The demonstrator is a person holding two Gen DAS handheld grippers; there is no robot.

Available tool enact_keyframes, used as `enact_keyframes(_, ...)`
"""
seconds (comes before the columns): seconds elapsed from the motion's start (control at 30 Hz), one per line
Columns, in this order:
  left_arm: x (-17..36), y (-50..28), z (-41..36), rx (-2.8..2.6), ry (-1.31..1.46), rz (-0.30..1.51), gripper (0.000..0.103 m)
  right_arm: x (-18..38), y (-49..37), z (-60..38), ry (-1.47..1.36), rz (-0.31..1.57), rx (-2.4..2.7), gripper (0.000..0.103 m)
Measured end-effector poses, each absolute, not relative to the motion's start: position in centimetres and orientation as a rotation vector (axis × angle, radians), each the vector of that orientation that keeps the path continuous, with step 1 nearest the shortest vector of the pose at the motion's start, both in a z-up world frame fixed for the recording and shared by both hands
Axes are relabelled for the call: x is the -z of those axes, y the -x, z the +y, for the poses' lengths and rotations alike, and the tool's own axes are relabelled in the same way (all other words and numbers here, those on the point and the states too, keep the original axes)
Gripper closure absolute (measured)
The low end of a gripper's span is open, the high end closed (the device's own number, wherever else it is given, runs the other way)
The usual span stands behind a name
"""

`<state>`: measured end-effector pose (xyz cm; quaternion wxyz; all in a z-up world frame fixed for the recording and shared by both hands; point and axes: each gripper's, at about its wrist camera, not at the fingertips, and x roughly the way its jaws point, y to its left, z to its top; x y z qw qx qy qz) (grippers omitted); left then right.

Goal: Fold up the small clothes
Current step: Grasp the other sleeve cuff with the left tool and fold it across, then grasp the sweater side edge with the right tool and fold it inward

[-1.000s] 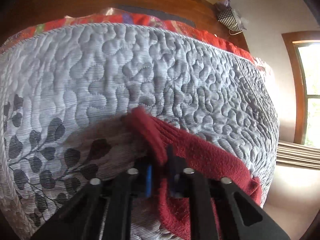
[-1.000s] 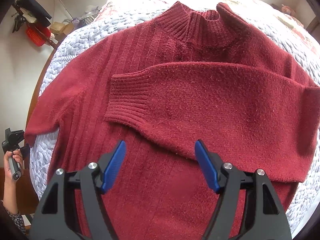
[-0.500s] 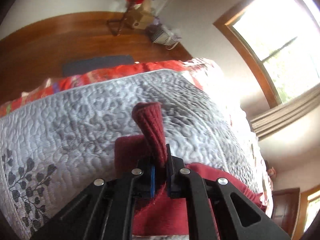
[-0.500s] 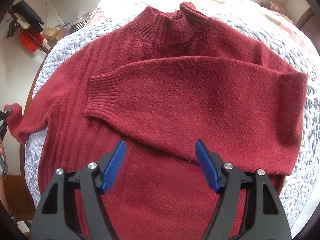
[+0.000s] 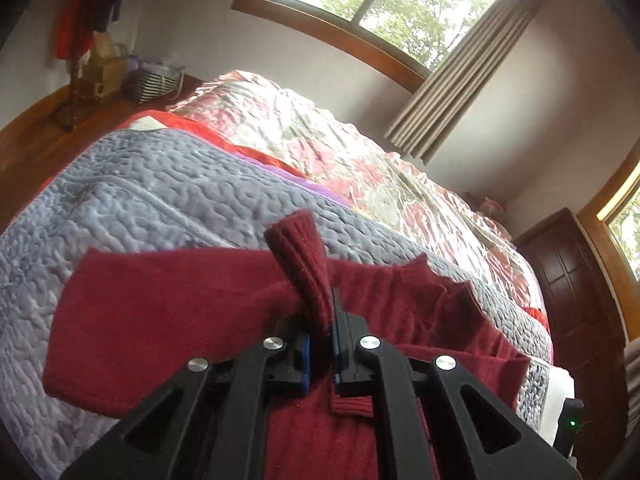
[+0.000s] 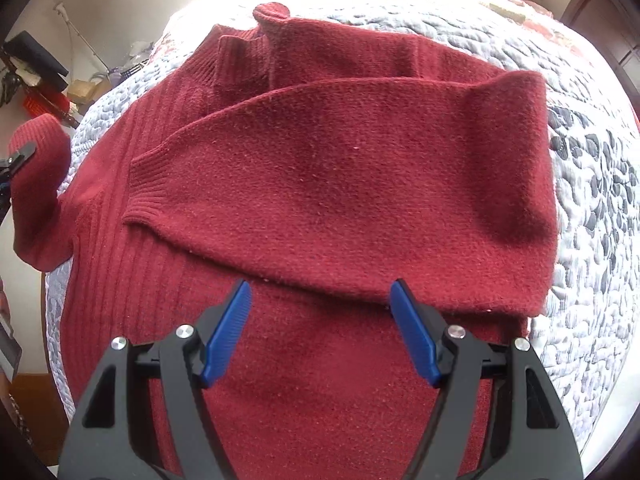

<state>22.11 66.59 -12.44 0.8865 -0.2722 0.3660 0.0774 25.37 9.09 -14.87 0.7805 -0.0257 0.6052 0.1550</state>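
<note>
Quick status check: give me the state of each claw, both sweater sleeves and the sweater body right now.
Left claw: shut on the sleeve cuff.
Right claw: open, above the sweater, holding nothing.
Sleeve cuff: lifted off the quilt.
Other sleeve: folded across the chest.
Sweater: spread on the quilt.

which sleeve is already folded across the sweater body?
The sleeve on the right, lying flat across the chest with its ribbed cuff pointing left. The other sleeve is lifted off the quilt, its cuff pinched in the left gripper.
</note>
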Motion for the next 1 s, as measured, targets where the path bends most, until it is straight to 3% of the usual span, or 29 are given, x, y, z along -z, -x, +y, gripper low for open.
enact_keyframes(0.2,15.0,-25.1,58.4,-0.059,0.497,0.837,0.096,14.8,-25.4,6.5,0.013,1.305,-0.318,0.031)
enact_keyframes(0.47,19.6,-26.4,53.4,-0.005,0.45,0.974,0.092,14.8,-25.7,4.7,-0.007,1.313,-0.321,0.031)
enact_keyframes(0.7,19.6,-24.0,52.5,0.219,0.497,1.065,0.058,14.7,-26.2,4.6,-0.019,1.316,-0.324,0.032)
enact_keyframes(0.87,17.1,-21.3,57.5,0.105,0.467,1.053,0.049,13.8,-26.7,6.0,-0.063,1.309,-0.396,0.032)
enact_keyframes(1.0,15.4,-20.2,63.4,-0.188,0.317,1.023,0.048,13.3,-28.3,8.9,-0.112,1.324,-0.49,0.031)
